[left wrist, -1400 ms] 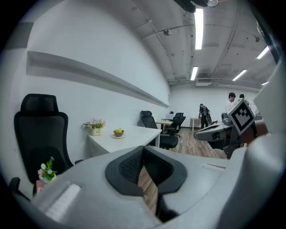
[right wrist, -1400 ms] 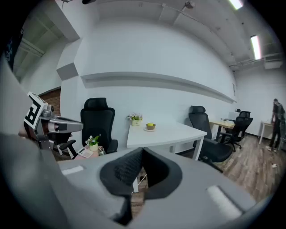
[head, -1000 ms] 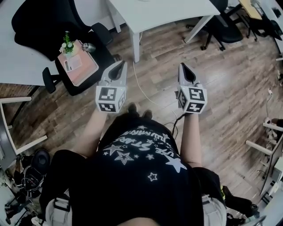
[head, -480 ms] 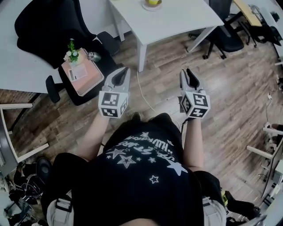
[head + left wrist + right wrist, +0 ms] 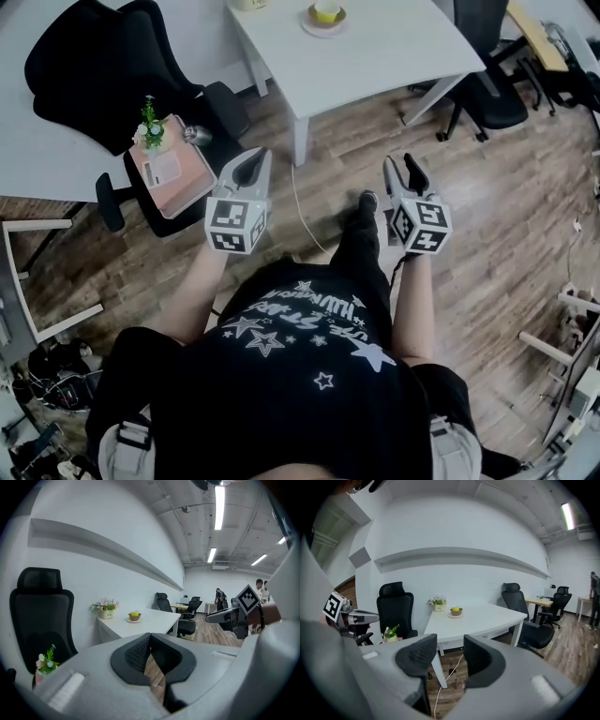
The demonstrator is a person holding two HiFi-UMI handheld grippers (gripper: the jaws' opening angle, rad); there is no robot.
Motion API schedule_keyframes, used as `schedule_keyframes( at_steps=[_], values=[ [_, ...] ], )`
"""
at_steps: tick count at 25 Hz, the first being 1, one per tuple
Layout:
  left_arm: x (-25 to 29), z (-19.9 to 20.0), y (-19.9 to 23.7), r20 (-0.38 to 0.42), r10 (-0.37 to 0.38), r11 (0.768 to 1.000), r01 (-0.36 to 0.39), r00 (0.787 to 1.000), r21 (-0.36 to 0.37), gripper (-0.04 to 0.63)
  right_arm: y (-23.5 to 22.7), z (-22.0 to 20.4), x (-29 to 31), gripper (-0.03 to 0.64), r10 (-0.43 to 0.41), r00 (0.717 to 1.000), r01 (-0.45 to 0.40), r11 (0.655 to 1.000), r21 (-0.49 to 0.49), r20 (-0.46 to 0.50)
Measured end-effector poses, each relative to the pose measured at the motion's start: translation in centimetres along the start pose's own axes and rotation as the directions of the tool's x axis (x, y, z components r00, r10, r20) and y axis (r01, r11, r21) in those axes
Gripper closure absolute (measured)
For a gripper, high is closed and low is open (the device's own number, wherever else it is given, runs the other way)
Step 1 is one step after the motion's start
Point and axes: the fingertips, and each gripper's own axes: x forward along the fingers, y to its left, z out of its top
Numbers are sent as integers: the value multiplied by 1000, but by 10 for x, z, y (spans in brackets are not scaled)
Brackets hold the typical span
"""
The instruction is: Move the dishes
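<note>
Dishes: small brown bowl on a white saucer [image 5: 325, 15], far ahead of both grippers.
Left gripper [image 5: 251, 161]: jaws pressed together, empty.
Right gripper [image 5: 401, 164]: jaws narrowly apart, empty.
Surface: white rectangular table [image 5: 394, 47].
Room: wood-plank floor [image 5: 506, 187].

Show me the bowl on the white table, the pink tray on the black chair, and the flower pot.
bowl [image 5: 326, 12]: head view, its yellow middle.
pink tray [image 5: 192, 178]: head view, bare pink surface.
flower pot [image 5: 438, 607]: right gripper view, the pot's front wall.
</note>
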Motion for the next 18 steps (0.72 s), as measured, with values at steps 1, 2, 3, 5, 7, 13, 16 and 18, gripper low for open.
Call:
schedule_keyframes(
  at_steps=[1, 2, 3, 5, 7, 13, 16, 18],
  values=[
    [11, 0, 1, -8, 15, 1000, -15, 1000, 2, 584, -11, 1, 13, 434, 14, 1000, -14, 1000, -5, -2],
    [24, 0, 2, -14, 32, 999, -32, 999, 4, 584, -24, 3, 27, 434, 30, 1000, -30, 999, -12, -3],
    [38, 3, 3, -21, 54, 999, -54, 998, 6, 584, -37, 6, 43, 434, 48, 999, -48, 999, -21, -4],
    [67, 9, 4, -34, 113, 994, -113, 993, 8, 584, -65, 16, 80, 434, 96, 995, -96, 995, -39, -8],
    [95, 18, 6, -47, 187, 982, -187, 981, 2, 584, -91, 28, 119, 434, 155, 988, -155, 986, -57, -16],
    [171, 51, -10, -64, 355, 934, -357, 933, -21, 584, -150, 69, 200, 434, 347, 936, -351, 929, -115, -54],
    [201, 64, -21, -70, 420, 905, -423, 905, -40, 584, -171, 81, 234, 434, 428, 900, -436, 889, -141, -83],
    [215, 71, -28, -77, 457, 885, -462, 886, -55, 584, -177, 87, 252, 434, 477, 874, -486, 862, -146, -97]
  ],
)
